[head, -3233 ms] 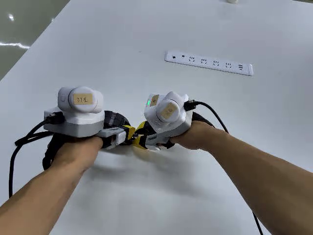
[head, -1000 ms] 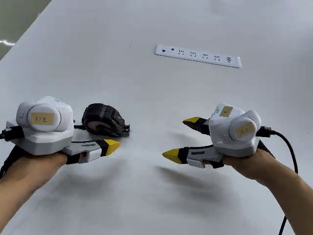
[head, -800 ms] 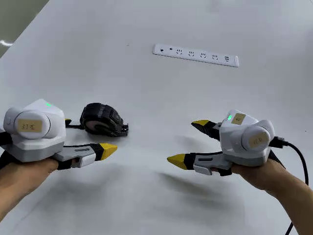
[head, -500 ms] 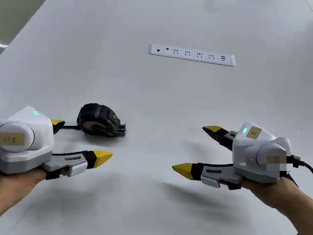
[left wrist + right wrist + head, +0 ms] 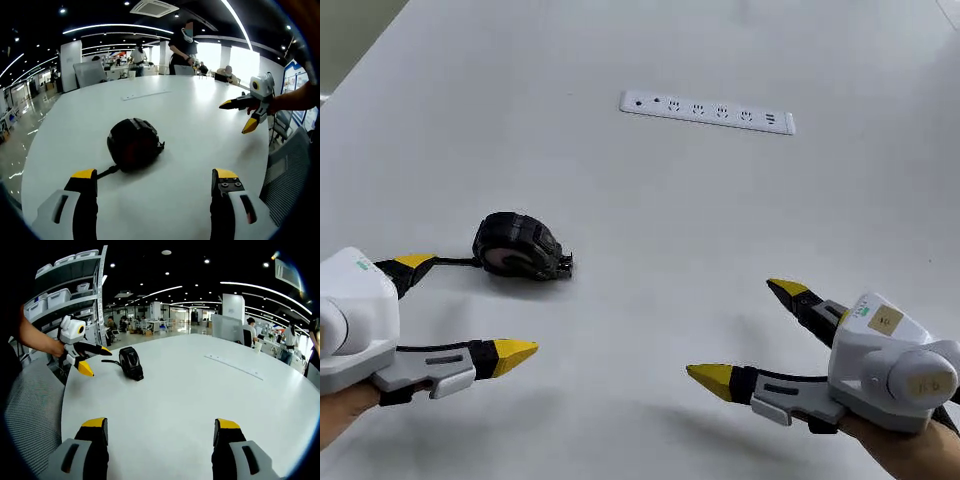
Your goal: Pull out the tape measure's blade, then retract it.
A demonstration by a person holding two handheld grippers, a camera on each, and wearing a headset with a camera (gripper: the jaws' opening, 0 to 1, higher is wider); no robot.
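My left gripper (image 5: 468, 305) is spread wide and holds nothing. The tape measure (image 5: 520, 247) lies on the table (image 5: 660, 210) just ahead of its jaws. My right gripper (image 5: 743, 331), also spread and empty, hangs well apart from the tape measure.

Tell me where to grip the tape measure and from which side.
Grip the tape measure across its rounded black case, probably coming from the left gripper, which is nearest. The blade mouth faces the right gripper, leaving the tip free.
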